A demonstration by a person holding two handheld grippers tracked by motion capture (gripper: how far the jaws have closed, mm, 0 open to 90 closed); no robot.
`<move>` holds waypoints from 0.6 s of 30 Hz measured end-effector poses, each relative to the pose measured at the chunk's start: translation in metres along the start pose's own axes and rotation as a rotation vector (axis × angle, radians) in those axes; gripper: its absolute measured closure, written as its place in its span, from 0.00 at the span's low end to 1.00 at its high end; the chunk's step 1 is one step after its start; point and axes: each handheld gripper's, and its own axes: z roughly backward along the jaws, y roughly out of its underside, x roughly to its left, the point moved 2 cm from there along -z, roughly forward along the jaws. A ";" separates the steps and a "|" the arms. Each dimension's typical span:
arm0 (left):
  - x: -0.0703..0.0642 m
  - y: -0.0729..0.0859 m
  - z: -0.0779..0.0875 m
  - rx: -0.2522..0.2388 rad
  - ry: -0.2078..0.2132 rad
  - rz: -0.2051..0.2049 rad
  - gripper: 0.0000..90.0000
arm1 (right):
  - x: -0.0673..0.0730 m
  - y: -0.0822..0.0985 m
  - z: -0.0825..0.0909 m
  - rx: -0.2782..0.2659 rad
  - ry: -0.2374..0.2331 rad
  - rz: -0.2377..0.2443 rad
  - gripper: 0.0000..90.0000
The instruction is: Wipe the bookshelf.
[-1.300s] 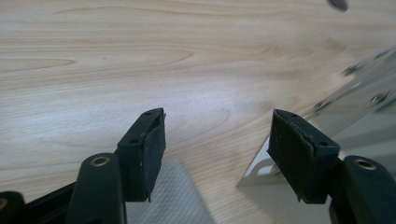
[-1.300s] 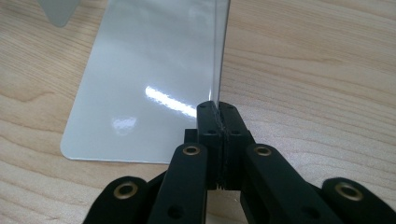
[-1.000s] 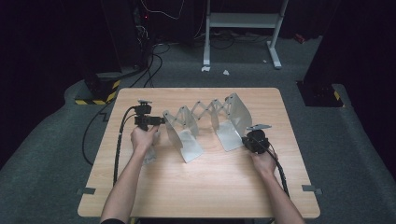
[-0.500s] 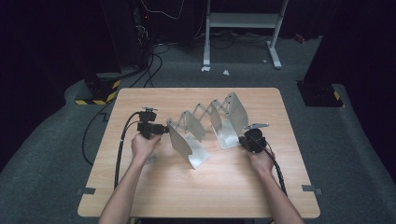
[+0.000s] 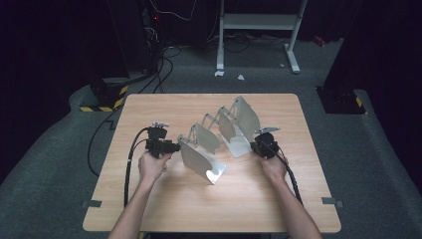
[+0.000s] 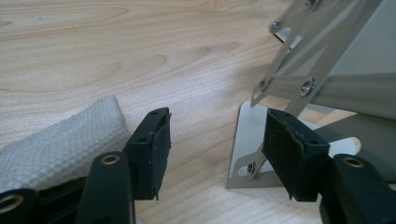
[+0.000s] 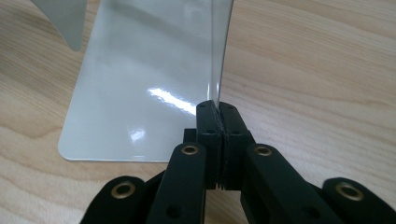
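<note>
Folding metal rack [image 5: 219,142] held at one end, mid-worktop [image 5: 164,209].
Right tongs [image 7: 217,109] pinch the upright end plate at the rack's right end; left tongs [image 6: 212,149] stand spread at its left end plate, gripping nothing, beside a grey cloth [image 6: 60,144].

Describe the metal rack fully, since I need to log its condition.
The rack is a folding, accordion-style set of shiny, silver-grey metal plates with rounded corners, joined by riveted scissor links. It stands partly folded, running diagonally mid-table. The right claw is clamped on the upright edge of its end plate; the left claw is open at the other end plate, not pressing it.
</note>
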 end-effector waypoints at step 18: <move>-0.002 0.000 0.008 -0.068 0.080 0.019 0.38 | 0.024 0.008 0.030 -0.068 -0.014 -0.004 0.78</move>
